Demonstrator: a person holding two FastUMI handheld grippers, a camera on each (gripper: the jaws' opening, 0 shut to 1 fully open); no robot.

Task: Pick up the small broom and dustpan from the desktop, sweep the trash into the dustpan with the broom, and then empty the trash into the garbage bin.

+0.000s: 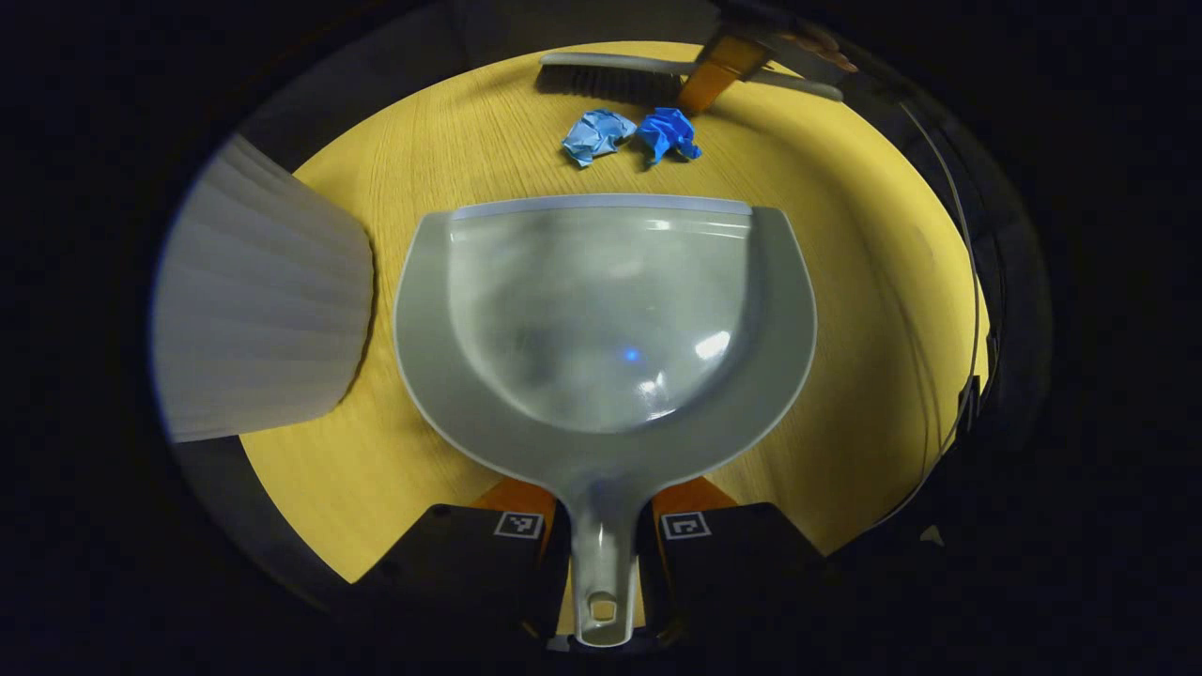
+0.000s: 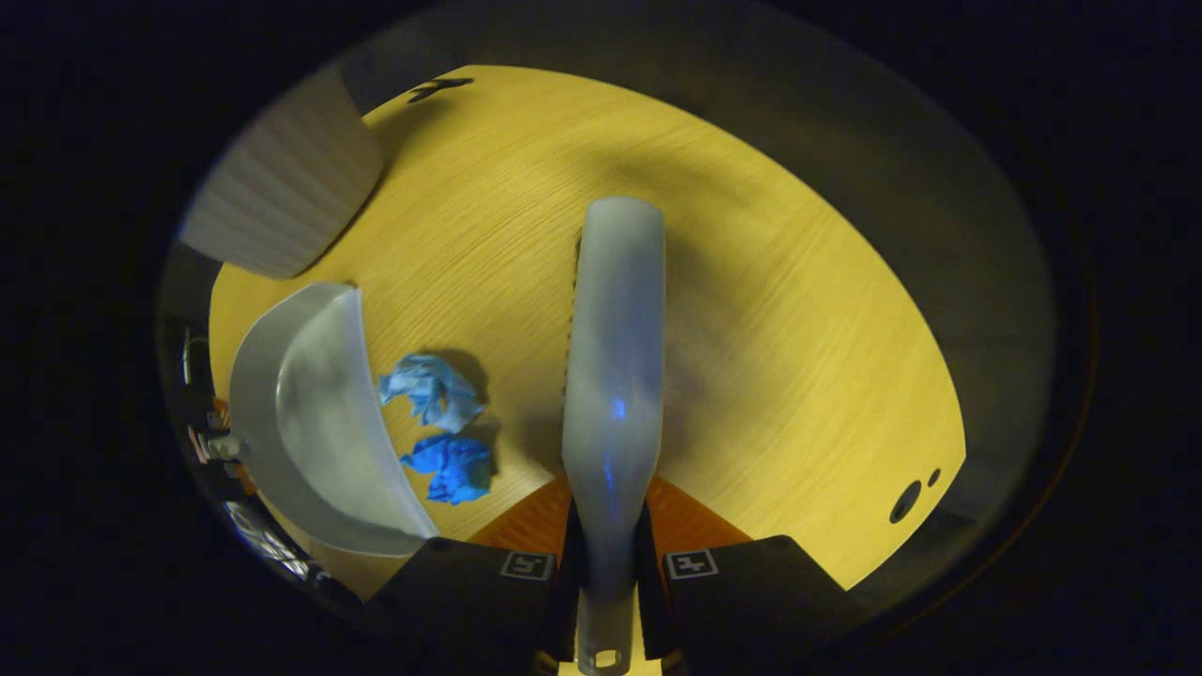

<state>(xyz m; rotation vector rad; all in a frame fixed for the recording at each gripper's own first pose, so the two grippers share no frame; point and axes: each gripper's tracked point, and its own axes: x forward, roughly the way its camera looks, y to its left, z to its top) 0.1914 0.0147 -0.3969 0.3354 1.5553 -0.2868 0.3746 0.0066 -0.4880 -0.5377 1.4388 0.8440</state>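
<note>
- We see two crumpled blue scraps of trash on the desk: the paler wad (image 1: 597, 135) and the darker wad (image 1: 668, 133) lie side by side, touching or nearly so.
- They sit in the strip of bare desk (image 1: 873, 310) between the dustpan's lip and the broom, so one stroke toward the pan should carry both in.
- Our dustpan (image 1: 601, 319) rests flat with its open lip turned to the trash and close to it; held low like this, we judge the scraps will slide over the edge and not under it.
- The left gripper (image 1: 601, 549) is clamped on the dustpan's handle, both fingers pressing its sides, which keeps the pan from skidding when the broom pushes.
- The broom (image 2: 612, 357) is in the right gripper (image 2: 607, 573), fingers closed tight around its handle; in the right gripper view its back runs straight ahead of us, with the bristles at its left edge, the side nearest the trash.
- In the left gripper view the broom lies across the far side of the desk just behind the trash, with the right gripper on it.
- A pale ribbed bin (image 1: 263, 300) stands at the desk's edge beside the dustpan, near enough for a short tip once the pan is loaded.
- We judge that both tools are picked up and the sweep is about to begin; the pan holds nothing yet.
</note>
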